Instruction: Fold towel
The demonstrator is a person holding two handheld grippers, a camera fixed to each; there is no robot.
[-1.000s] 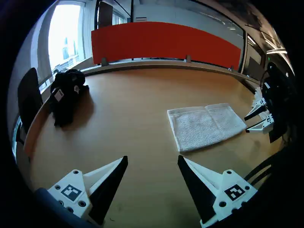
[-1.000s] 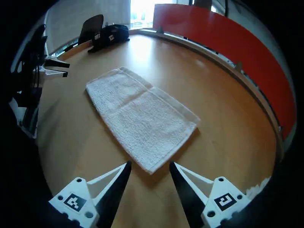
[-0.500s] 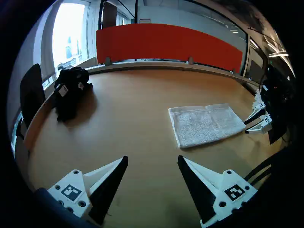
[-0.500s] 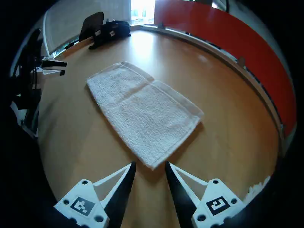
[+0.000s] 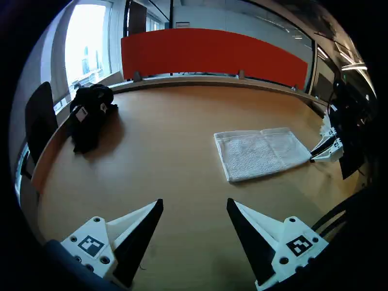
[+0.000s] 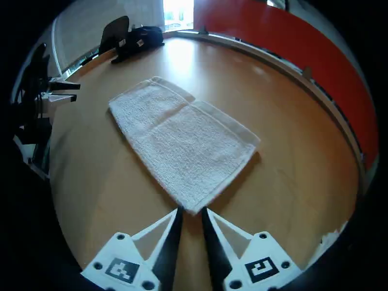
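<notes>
Towel (image 6: 182, 140), white terry with a hemmed band crossing its middle, is lying flat on the wooden worktop (image 6: 291, 160). It looks as though one fold has already been made. In the right gripper view it is sitting at centre frame, its nearest corner pointing toward the bottom edge.

The right gripper (image 6: 190, 212) is straddling that corner. Over the last second its jaws have been drawing in, from well apart to a slim gap, and the corner's tip is now lying between their tips. Whether they are already pinching the cloth I cannot tell. The towel itself is lying as it was, so the closing looks like the grasp for the next fold being set, with no lift begun.

The left gripper (image 5: 194, 201) is hanging at the bottom of its own view, jaws wide apart on nothing, as they were a second ago. It is staying well apart from the towel, which is showing right of centre there. A two-corner fold would need it to come across first.

Farther out, a black bag (image 5: 89, 116) is resting at the left of the left gripper view, beside a dark chair (image 5: 39, 121). A red partition (image 5: 213, 51) is running along the worktop's far edge.
</notes>
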